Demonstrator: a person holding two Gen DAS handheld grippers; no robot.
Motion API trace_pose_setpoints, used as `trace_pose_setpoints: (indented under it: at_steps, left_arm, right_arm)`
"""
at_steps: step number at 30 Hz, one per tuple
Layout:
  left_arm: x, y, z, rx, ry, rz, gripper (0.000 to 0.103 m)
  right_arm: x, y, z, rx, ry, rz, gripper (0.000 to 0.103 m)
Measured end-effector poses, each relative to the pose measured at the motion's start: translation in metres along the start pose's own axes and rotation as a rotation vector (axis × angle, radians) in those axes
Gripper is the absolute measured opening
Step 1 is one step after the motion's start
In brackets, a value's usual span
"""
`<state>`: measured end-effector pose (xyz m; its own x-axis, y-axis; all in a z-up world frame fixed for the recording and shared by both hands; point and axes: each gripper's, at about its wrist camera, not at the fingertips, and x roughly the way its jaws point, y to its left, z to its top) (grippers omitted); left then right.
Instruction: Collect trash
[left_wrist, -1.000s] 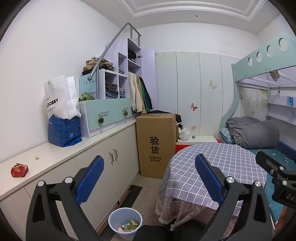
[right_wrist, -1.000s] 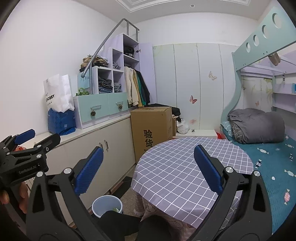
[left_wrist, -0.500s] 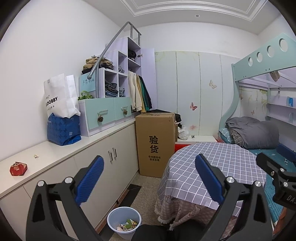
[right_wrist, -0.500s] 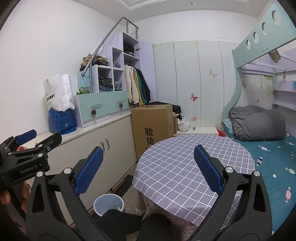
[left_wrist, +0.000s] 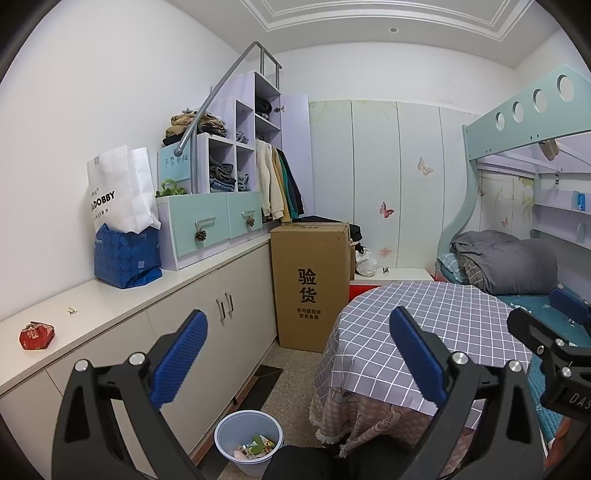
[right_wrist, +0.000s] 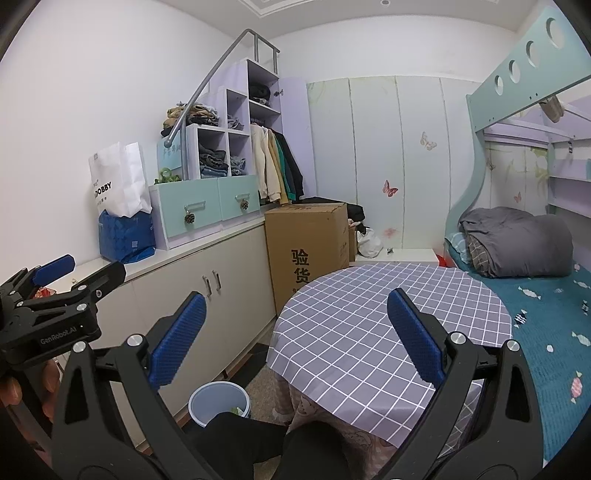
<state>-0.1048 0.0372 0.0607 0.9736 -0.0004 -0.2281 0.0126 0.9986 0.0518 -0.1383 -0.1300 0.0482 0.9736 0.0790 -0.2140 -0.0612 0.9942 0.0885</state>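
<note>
**Both grippers held empty above the floor bin**

Here the left gripper (left_wrist: 297, 356) and right gripper (right_wrist: 295, 338) hang spread wide, holding nothing. A red wrapper (left_wrist: 37, 335) lies on the white counter (left_wrist: 122, 299); the blue bin (left_wrist: 249, 441) below holds scraps.

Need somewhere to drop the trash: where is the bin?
In the left wrist view the bin stands on the floor at bottom centre, between the cabinet and the table, already holding some scraps.
</note>
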Motion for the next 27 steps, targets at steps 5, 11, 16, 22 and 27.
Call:
trace_pose_setpoints:
  at_steps: [5,11,16,22,27]
  left_arm:
    - [0.0003,0.0,-0.0015,0.002,0.002,-0.002,0.097]
    - [0.0007,0.0008,-0.0013,0.001,0.003,-0.001,0.097]
    - [0.0017,0.0024,-0.0027,0.004,0.002,0.002,0.097]
    - [0.0018,0.0019,-0.0028,0.004,0.002,0.003,0.097]
    - [0.0016,0.001,-0.0024,0.004,0.002,0.003,0.097]
  right_arm:
    - [-0.0002,0.0006,-0.0006,0.001,0.001,0.001,0.096]
    - [0.0,-0.0018,-0.0009,0.002,0.004,0.007,0.096]
    - [0.0003,-0.003,-0.0013,-0.001,0.006,0.013,0.096]
    - [0.0006,-0.0073,-0.0019,-0.001,0.011,0.019,0.096]
    - [0.0008,-0.0068,-0.0017,-0.002,0.01,0.018,0.096]
